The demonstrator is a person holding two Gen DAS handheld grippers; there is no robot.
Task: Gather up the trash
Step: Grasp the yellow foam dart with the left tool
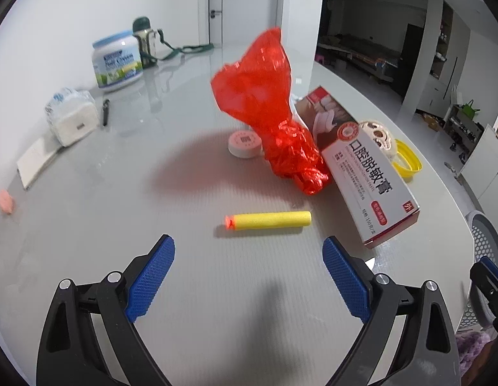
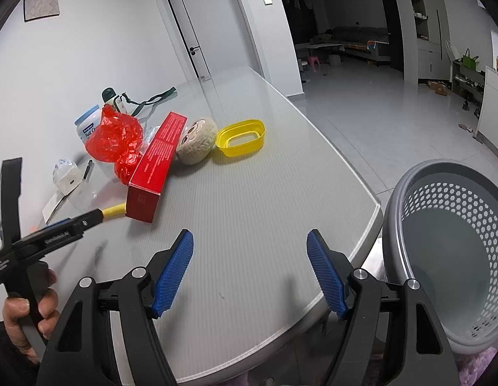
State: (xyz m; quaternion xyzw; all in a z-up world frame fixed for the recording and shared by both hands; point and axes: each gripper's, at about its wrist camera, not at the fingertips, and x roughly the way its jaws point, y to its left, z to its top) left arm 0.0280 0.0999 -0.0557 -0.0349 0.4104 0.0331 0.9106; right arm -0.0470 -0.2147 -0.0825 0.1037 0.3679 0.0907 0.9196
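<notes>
A yellow foam dart (image 1: 269, 219) with an orange tip lies on the grey table just ahead of my left gripper (image 1: 249, 246), which is open and empty. Behind the dart stand a crumpled red plastic bag (image 1: 271, 119), a red and white toothpaste box (image 1: 364, 167) and a small white round lid (image 1: 245, 144). My right gripper (image 2: 249, 241) hangs open and empty over the table's near right edge, beside a grey perforated basket (image 2: 454, 234) off the table. From the right wrist view the red bag (image 2: 115, 138), the box (image 2: 155, 167) and the left gripper (image 2: 88, 218) near the dart (image 2: 115, 209) show at left.
A plush toy (image 2: 195, 144) and a yellow oval ring (image 2: 240, 137) sit behind the box. At the back left stand a milk powder tub (image 1: 117, 61), a green-capped bottle (image 1: 145, 40), a tissue pack (image 1: 72, 120), a pen (image 1: 105, 111) and a paper card (image 1: 36, 162). A pink scrap (image 1: 6, 201) lies far left.
</notes>
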